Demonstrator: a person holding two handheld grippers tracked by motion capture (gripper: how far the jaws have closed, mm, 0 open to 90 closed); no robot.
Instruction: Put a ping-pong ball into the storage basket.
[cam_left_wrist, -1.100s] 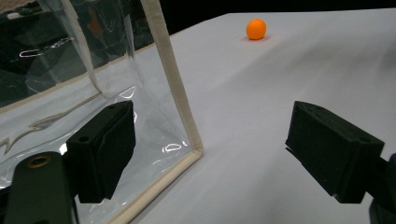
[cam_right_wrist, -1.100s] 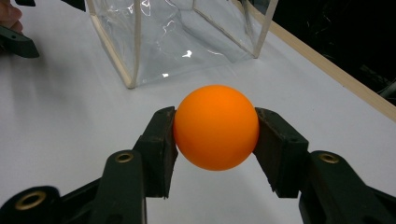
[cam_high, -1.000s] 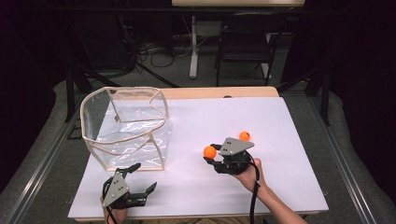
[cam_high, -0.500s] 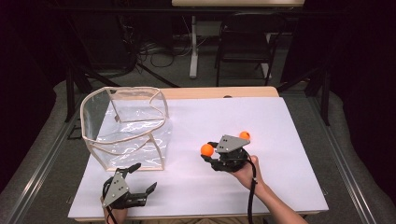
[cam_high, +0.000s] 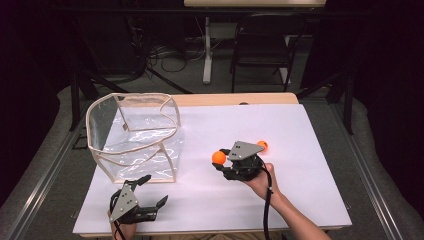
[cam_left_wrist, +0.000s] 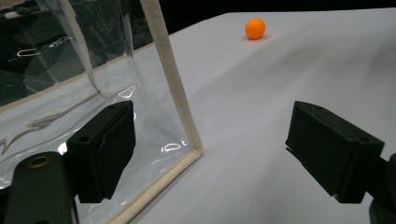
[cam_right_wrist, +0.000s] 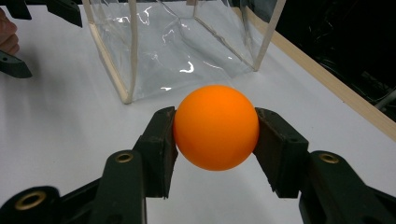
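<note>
Two orange balls and one clear plastic bin (cam_high: 132, 137) stand on the white surface (cam_high: 310, 200). My right gripper (cam_high: 223, 159) has its fingers (cam_right_wrist: 161, 140) closed on the first ball (cam_right_wrist: 216, 127), one pad pressing each side; in the high view this ball (cam_high: 218, 157) sits near the middle of the surface, right of the bin. The second ball (cam_high: 262, 145) lies just beyond my right gripper, apart from it. My left gripper (cam_high: 150, 192) rests near the front edge, fingers (cam_left_wrist: 105, 149) wide apart and holding nothing, the bin's front corner (cam_left_wrist: 187, 140) between them. Open room lies right of and in front of my right hand (cam_high: 257, 182).
</note>
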